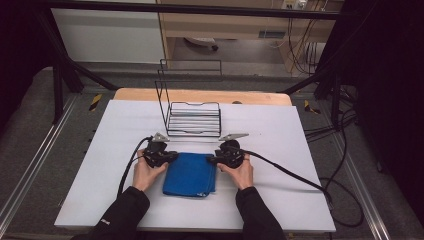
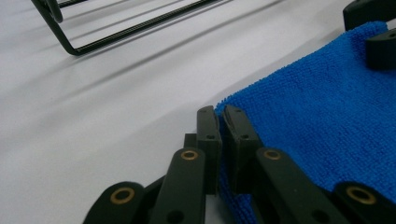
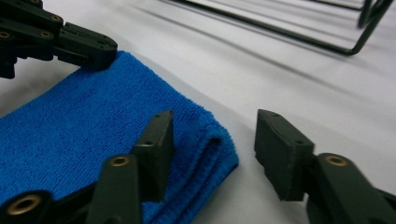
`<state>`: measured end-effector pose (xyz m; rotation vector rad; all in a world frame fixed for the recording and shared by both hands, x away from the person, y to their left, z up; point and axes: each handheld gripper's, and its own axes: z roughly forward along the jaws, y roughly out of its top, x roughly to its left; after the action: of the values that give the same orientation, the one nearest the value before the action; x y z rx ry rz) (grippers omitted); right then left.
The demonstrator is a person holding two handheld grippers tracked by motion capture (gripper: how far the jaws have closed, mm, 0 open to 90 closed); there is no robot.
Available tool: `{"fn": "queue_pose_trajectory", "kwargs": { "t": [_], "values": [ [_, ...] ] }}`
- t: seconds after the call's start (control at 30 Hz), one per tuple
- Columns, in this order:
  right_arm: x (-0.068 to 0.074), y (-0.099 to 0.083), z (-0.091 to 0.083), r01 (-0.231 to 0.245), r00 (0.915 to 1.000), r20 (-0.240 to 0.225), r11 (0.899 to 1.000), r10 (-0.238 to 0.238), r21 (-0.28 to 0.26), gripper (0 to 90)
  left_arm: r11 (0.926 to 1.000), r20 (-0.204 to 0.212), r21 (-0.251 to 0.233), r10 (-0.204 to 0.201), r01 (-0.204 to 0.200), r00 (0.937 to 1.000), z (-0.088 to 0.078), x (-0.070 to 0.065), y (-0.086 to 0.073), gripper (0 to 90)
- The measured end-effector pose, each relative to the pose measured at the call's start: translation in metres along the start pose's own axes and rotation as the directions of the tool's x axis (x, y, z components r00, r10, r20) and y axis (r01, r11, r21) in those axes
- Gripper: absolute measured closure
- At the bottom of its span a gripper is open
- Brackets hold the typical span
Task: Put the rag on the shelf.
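Observation:
A folded blue cloth (image 1: 190, 174) lies on the white table top, near the front edge, between the person's two hands. My left gripper (image 1: 171, 157) is at the cloth's far left corner. In the left gripper view its jaws (image 2: 222, 114) are closed together on the edge of the blue cloth (image 2: 322, 116). My right gripper (image 1: 214, 160) is at the far right corner. It stands open (image 3: 215, 123), one jaw resting over the folded blue cloth (image 3: 79, 126) and the other on bare table beside the fold. The left gripper (image 3: 91, 46) also shows at that view's top left.
A black wire rack (image 1: 194, 119) with a tall wire back stands just beyond the cloth, mid-table. Its base wires (image 2: 116, 35) run close ahead of both grippers. Cables (image 1: 285, 170) trail off to the sides. The white table top (image 1: 280, 135) has free room left and right.

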<state>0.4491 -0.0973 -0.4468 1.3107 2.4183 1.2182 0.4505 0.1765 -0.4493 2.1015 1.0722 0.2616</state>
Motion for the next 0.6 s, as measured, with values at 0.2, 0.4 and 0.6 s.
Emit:
{"fn": "queue_pose_trajectory", "kwargs": {
  "t": [0.2,0.4,0.6],
  "values": [
    [0.0014,-0.002,0.0021,-0.024,0.9997,-0.001,1.0,0.024,0.009,67.7,1.0,0.0,-0.006,0.005,-0.005,1.0,0.0001,-0.0002,-0.0008,84.7],
    [0.0021,-0.0027,0.0036,-0.072,0.9974,-0.008,0.997,0.072,0.027,79.2,1.0,0.0,-0.006,0.005,-0.005,1.0,0.0,-0.0002,-0.0004,84.9],
    [0.0014,-0.001,0.0036,-0.11,0.9935,-0.022,0.993,0.111,0.043,84.2,0.9997,0.02,-0.007,-0.025,0.025,0.9995,-0.0014,0.0031,0.0001,86.3]
  ]
}}
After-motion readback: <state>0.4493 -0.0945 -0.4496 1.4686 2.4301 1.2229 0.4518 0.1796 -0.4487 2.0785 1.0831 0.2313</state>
